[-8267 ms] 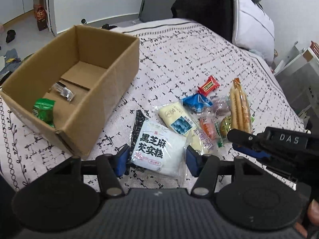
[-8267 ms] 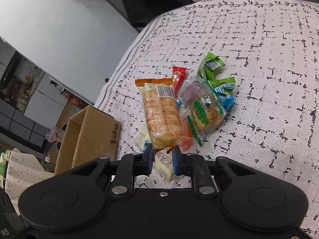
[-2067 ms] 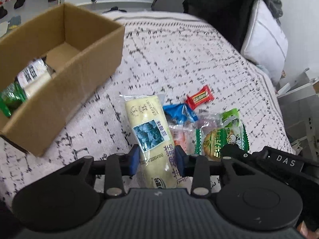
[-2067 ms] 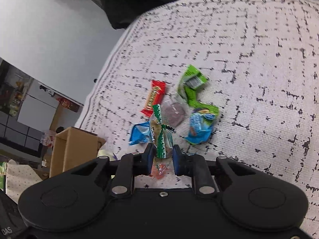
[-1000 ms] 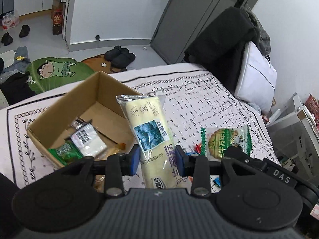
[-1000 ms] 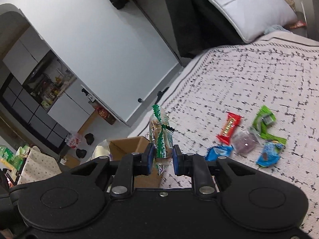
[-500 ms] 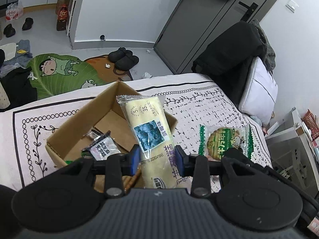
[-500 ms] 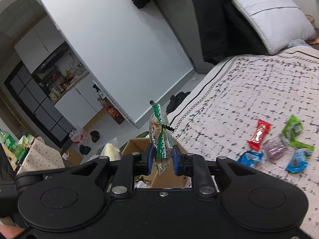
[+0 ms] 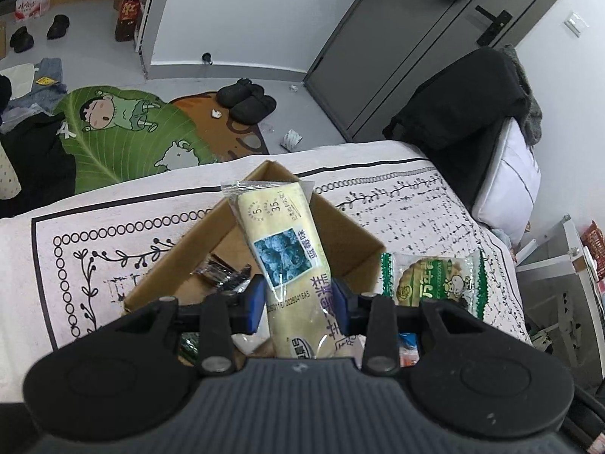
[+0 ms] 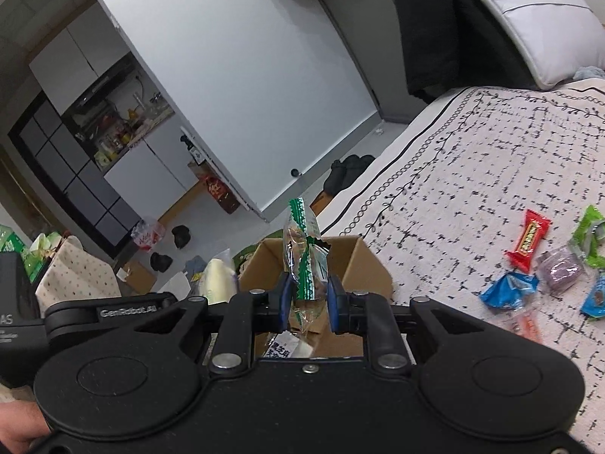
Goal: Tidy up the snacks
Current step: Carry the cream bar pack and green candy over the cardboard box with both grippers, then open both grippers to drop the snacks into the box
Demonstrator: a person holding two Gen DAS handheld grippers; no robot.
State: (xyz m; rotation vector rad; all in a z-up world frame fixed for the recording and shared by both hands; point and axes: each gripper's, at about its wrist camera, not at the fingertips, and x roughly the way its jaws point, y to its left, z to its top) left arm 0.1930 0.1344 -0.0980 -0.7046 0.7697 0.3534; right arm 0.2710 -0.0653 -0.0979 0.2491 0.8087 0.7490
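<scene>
My left gripper (image 9: 298,304) is shut on a long pale yellow cake packet (image 9: 287,261) with a blue picture label, held above the open cardboard box (image 9: 355,242) on the bed. The box holds several packets, among them a silver-black one (image 9: 223,270). My right gripper (image 10: 309,300) is shut on a clear green-edged cracker packet (image 10: 302,257), also over the box (image 10: 366,268). That cracker packet also shows in the left wrist view (image 9: 431,282). The yellow packet also shows in the right wrist view (image 10: 217,278).
Loose snacks lie on the patterned bedspread (image 10: 472,174) at the right: a red bar (image 10: 529,240), a blue packet (image 10: 508,289), a purple one (image 10: 561,268), a green one (image 10: 590,236). A pillow (image 10: 537,15) and dark clothes (image 9: 465,102) are at the bed's head. The floor holds a leaf mat (image 9: 124,136) and slippers (image 9: 247,98).
Both grippers have moved further over the box with their packets still held. The box now sits lower and closer beneath the fingers.
</scene>
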